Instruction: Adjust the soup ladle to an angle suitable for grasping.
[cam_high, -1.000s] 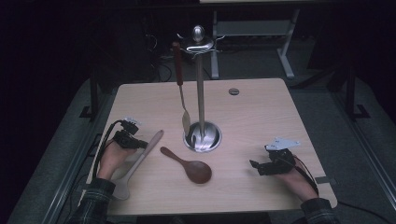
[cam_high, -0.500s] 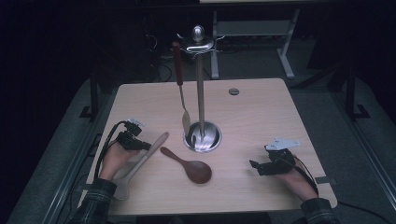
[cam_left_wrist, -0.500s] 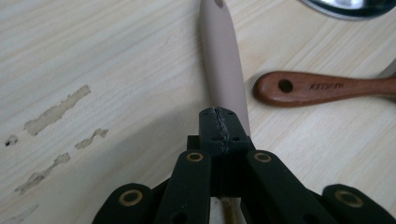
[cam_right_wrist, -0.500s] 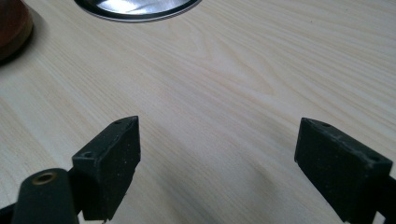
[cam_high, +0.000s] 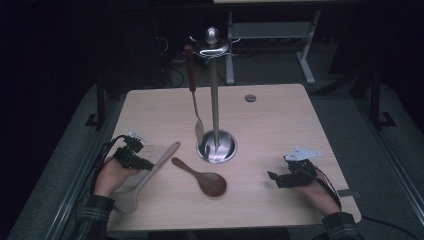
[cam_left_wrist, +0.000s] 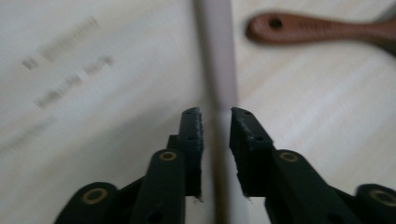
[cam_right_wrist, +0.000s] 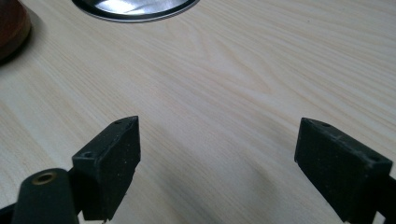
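Pale wood-grain table (cam_high: 280, 130), glossy rounded brown spoon (cam_high: 202, 178), chrome stand (cam_high: 215, 100)

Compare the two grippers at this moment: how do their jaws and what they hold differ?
The left gripper has its jaws nearly closed around the pale spatula handle; the right gripper has its jaws spread wide with only bare table between them. The left sits over the spatula near the brown spoon; the right rests apart at the table's right side, holding nothing. Both are black, hand-held and low over the table.
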